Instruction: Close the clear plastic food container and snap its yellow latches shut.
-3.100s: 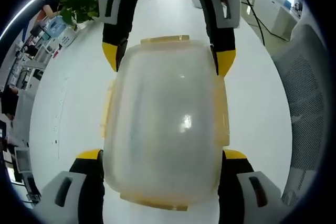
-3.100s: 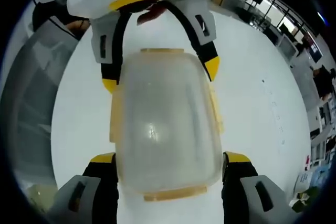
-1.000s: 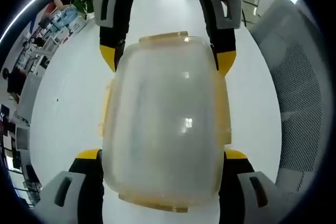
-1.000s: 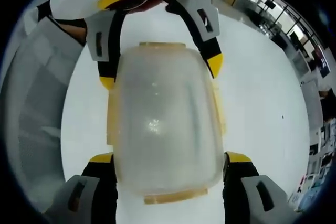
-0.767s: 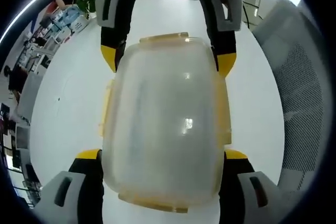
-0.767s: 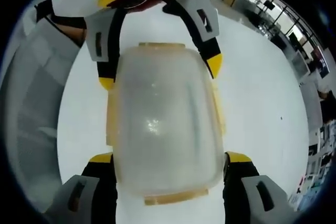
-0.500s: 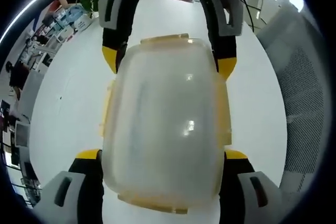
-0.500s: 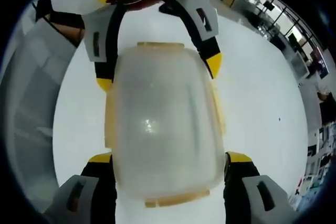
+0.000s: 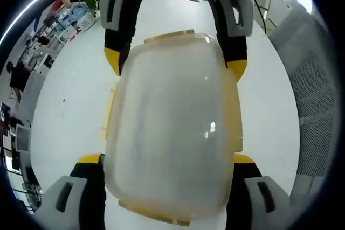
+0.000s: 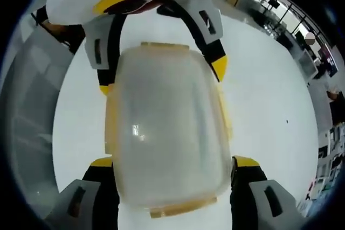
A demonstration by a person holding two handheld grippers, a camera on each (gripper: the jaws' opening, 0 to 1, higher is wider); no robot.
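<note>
The container [image 9: 170,127] lies lengthwise between the two grippers — left gripper [image 9: 167,160] and right gripper [image 10: 172,160] each grasping one end — above the table [image 9: 70,106].

Container hemmed in end to end, open table at its long sides

The clear plastic food container with yellow latches [image 9: 170,125] fills the gap between the left gripper [image 9: 167,187] and the right gripper [image 9: 175,60], whose jaws flank its two ends. The bare white tabletop [image 9: 70,111] lies open beside both long sides; a grey mesh chair back [image 9: 315,117] stands past one side.
</note>
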